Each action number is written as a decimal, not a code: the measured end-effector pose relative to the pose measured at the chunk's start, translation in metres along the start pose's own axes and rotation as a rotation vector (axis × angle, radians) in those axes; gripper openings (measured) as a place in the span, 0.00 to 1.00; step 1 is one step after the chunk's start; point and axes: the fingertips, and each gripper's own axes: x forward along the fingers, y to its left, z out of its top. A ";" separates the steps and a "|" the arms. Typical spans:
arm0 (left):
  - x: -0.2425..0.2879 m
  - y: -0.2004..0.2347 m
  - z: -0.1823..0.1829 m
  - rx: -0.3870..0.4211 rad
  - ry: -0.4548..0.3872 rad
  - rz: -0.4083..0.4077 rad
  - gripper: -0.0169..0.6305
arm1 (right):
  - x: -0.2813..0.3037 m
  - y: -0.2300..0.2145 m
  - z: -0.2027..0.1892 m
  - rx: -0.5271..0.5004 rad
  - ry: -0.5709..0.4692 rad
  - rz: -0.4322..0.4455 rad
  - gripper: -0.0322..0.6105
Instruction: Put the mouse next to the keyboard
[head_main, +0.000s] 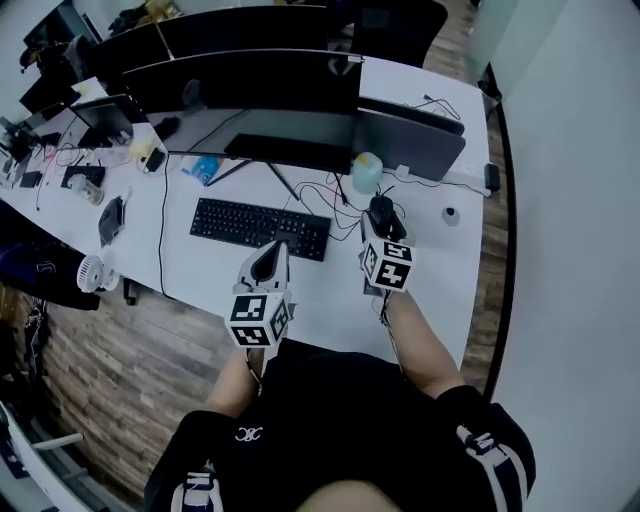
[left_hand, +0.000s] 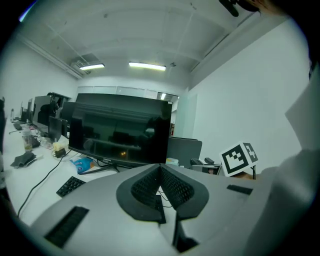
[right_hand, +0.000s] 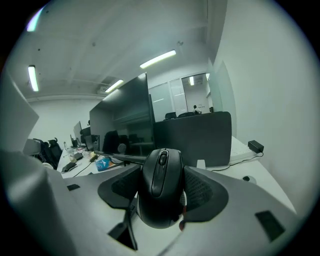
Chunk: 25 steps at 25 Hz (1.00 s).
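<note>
Clearly, the mouse (right_hand: 161, 185) is clamped by the right gripper (right_hand: 162, 200): its body is pressed between the two dark pads, with its wheel end pointed away from the person, so that its long axis runs along the jaws. Whether it rests on the desk (head_main: 440, 270) or is lifted just off it cannot be told with certainty from the head view, since the claw covers its underside.

Outward from this claw, the right end of the keyboard (head_main: 258, 228) is found to the left and slightly back toward the person, near but apart. The keyboard's long axis is laid across the claw's line, roughly at right angles to the mouse. A short sideways carry to the left is therefore judged to be what the placement calls for, with the mouse kept pointing forward. A tangle of cable (head_main: 335, 195) lies just ahead and left of the claw and could be snagged.

The left gripper (left_hand: 161, 187) is pressed shut on nothing, held over the keyboard's near edge.
</note>
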 end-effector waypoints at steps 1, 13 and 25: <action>0.005 0.007 0.001 0.007 0.005 -0.024 0.05 | 0.006 0.002 -0.006 0.003 0.011 -0.022 0.49; 0.038 0.058 0.010 0.052 0.032 -0.215 0.05 | 0.050 0.023 -0.103 0.030 0.213 -0.196 0.50; 0.055 0.082 -0.004 0.065 0.087 -0.327 0.05 | 0.057 0.040 -0.190 0.078 0.442 -0.280 0.50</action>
